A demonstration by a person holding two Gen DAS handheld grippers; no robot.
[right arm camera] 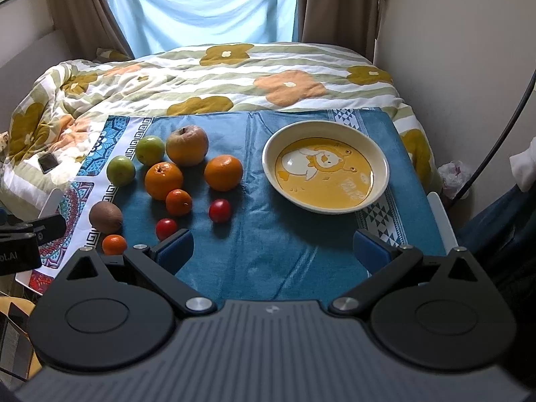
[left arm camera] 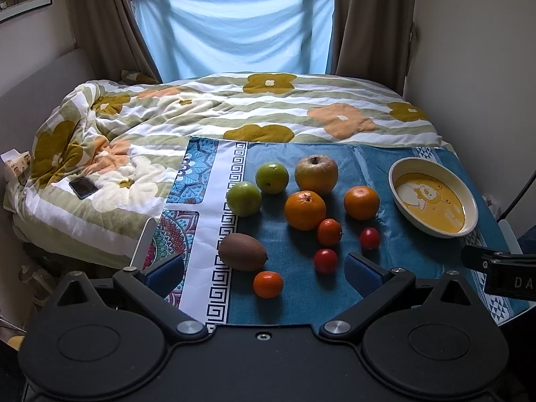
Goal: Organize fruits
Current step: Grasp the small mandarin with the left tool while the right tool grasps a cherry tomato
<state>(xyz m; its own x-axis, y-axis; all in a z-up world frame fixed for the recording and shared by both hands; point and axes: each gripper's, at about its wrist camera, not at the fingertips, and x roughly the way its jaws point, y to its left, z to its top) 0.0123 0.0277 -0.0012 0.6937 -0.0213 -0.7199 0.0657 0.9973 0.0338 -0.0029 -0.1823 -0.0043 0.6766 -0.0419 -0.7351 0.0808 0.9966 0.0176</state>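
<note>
Fruit lies on a blue cloth [left arm camera: 385,261] [right arm camera: 268,234]: a yellow-red apple [left arm camera: 316,174] [right arm camera: 187,145], two green fruits [left arm camera: 272,178] [left arm camera: 244,199], two big oranges [left arm camera: 305,210] [left arm camera: 361,202], small mandarins [left arm camera: 330,232] [left arm camera: 267,284], two red tomatoes [left arm camera: 370,238] [left arm camera: 325,260] and a brown kiwi [left arm camera: 242,252] [right arm camera: 105,217]. An empty cream-and-yellow bowl [left arm camera: 469,197] [right arm camera: 378,160] stands to the right. My left gripper [left arm camera: 263,273] is open, low over the near fruit. My right gripper [right arm camera: 273,251] is open over bare cloth before the bowl.
The cloth covers a small table against a bed with a flowered duvet [left arm camera: 234,107]. A phone [left arm camera: 83,187] lies on the duvet at left. Walls and curtains close in on the right and behind. A dark cable [right arm camera: 502,140] hangs at far right.
</note>
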